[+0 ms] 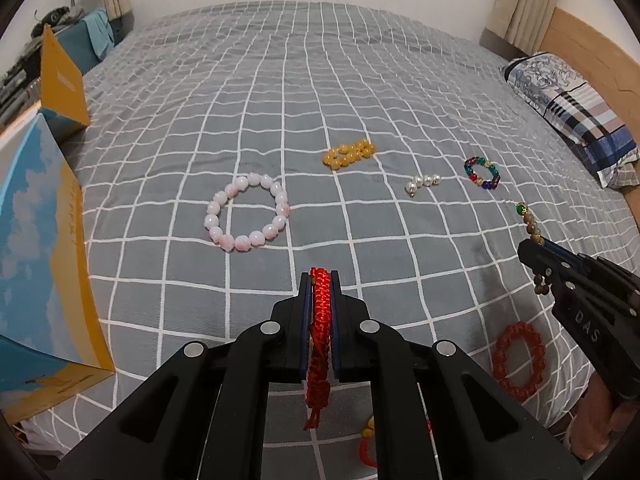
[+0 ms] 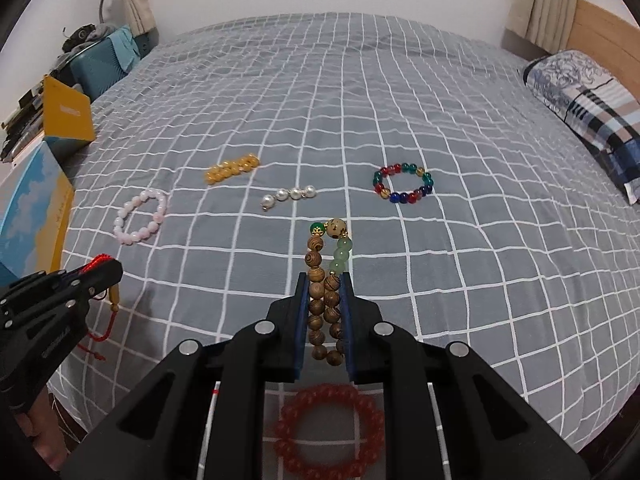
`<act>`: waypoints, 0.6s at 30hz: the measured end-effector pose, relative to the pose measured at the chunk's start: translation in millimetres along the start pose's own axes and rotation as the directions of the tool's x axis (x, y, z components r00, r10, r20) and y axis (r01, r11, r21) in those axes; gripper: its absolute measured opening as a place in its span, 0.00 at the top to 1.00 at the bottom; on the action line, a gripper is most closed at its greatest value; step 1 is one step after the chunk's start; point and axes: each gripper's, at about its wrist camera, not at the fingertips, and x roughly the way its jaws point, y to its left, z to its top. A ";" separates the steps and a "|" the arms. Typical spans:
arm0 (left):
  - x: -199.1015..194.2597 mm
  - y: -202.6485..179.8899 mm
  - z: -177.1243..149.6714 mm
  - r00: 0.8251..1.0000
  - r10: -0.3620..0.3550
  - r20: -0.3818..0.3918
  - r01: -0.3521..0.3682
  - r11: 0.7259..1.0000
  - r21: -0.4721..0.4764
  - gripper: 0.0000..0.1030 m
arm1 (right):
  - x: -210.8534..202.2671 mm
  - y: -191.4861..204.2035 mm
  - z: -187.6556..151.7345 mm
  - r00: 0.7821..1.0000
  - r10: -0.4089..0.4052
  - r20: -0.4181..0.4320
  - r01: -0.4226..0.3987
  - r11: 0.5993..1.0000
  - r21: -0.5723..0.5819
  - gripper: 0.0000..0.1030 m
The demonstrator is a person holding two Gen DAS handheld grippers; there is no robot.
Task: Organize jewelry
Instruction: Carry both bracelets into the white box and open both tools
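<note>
Left gripper (image 1: 320,280) clamps red cord bracelet (image 1: 319,344); right gripper (image 2: 325,280) clamps wooden bead bracelet (image 2: 324,304).

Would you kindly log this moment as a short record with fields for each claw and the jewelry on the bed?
left claw: shut on red braided cord bracelet
right claw: shut on wooden bead bracelet
lying on bedspread: pink bead bracelet, yellow bead bracelet, pearl strand, multicolour bead bracelet, red bead bracelet
boxes: blue and yellow box at the bed's left edge
</note>
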 end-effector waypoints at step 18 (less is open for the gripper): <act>-31.4 7.8 8.9 0.998 0.020 0.054 -0.018 0.999 -0.039 0.93 | -25.0 9.0 6.3 0.999 -0.019 0.050 0.020 1.000 -0.008 0.86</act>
